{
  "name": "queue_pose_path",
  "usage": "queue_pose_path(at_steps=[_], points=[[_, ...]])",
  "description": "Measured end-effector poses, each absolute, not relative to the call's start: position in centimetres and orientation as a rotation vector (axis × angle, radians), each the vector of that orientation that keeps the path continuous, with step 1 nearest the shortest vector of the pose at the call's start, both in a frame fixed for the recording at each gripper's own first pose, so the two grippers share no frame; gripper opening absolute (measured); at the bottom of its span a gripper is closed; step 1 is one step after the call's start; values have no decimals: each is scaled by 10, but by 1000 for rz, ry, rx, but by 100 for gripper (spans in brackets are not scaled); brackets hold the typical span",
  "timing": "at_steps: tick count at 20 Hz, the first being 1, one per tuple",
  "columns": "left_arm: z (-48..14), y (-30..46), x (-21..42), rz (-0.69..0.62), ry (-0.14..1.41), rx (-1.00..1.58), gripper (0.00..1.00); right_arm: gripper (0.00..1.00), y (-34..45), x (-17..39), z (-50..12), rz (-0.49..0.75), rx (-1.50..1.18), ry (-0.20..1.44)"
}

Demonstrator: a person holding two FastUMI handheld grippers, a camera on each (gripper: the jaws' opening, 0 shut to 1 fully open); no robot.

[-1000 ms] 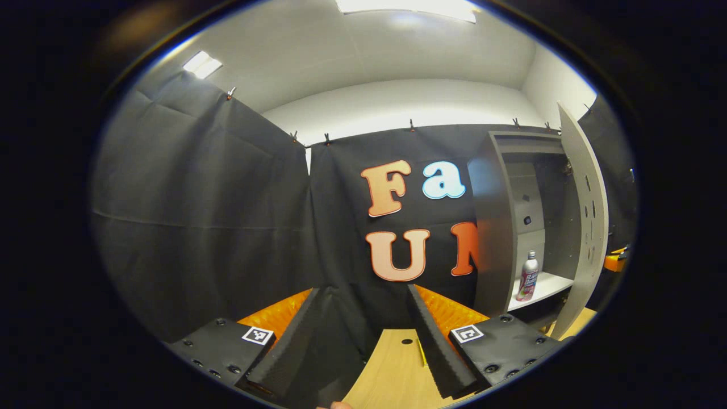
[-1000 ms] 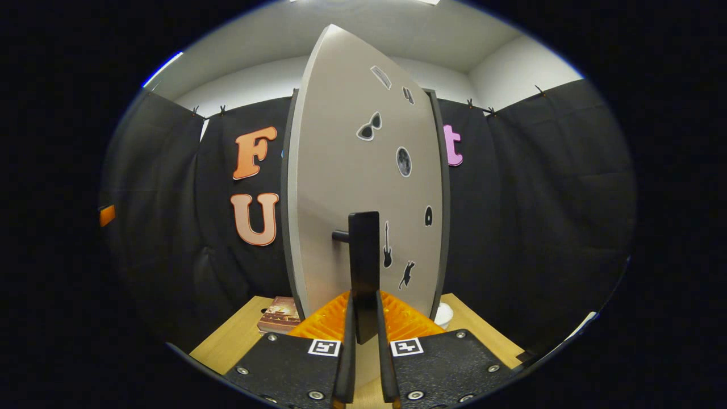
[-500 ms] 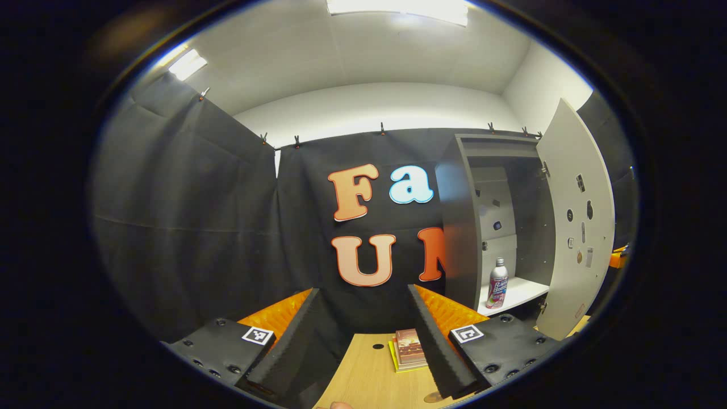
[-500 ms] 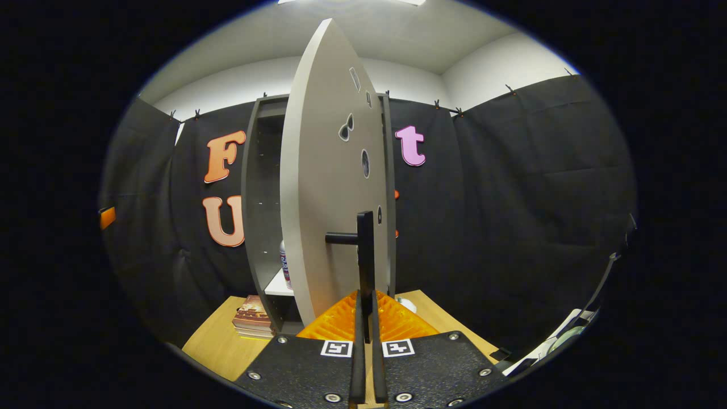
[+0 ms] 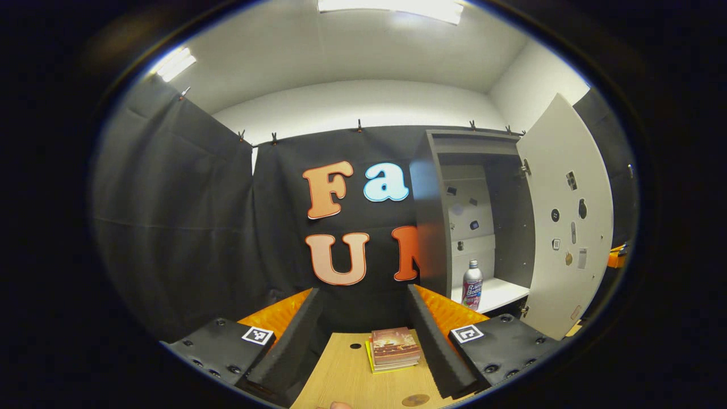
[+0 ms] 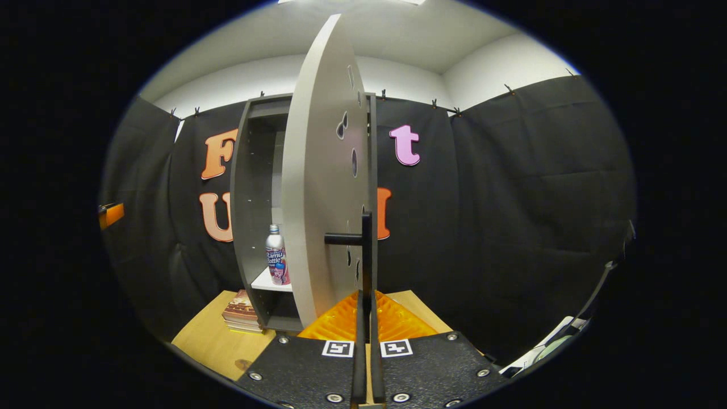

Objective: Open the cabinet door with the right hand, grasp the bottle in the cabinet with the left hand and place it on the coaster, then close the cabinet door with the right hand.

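Left gripper (image 5: 363, 335): fingers spread wide, holding nothing, low over the wooden table (image 5: 341, 380); stack of books (image 5: 393, 347) lying flat between its fingers at about 6 o'clock; a small round brown disc, probably the coaster (image 5: 416, 400), at the bottom edge, partly cut off. Cabinet (image 5: 454, 221): upright at 3 o'clock in the left gripper view, interior exposed; bottle (image 5: 472, 276) standing upright on the white shelf (image 5: 500, 292), near its front edge, well apart from the left gripper. Cabinet door (image 6: 318, 187): swung out far, seen nearly edge-on in the right gripper view; bottle visible at 9 o'clock of the door, inside the opening. Right gripper (image 6: 366, 341): fingers pressed together on the dark bar handle (image 6: 363, 250), at 6 o'clock. Step in hand, by judgement: finishing the door opening; advisable to follow the hinge arc rather than pull straight, keep the clamp firm on the handle, and stop once the opening leaves the left gripper a clear, straight path to the bottle; door best held steady meanwhile.
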State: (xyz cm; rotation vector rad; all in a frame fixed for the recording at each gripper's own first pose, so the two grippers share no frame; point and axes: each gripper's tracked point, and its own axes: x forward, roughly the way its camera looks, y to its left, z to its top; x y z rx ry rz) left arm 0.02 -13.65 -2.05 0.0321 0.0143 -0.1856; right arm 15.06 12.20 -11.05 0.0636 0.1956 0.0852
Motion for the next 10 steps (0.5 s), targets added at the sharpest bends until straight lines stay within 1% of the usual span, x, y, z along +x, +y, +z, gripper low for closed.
queue_pose_path(at_steps=[5,10], points=[[-30,-164,0,-198,45,13,100,3,112,153,-113,90,68,205],[-35,-194,0,-207,67,10,96,3,104,154,-114,106,82,210]])
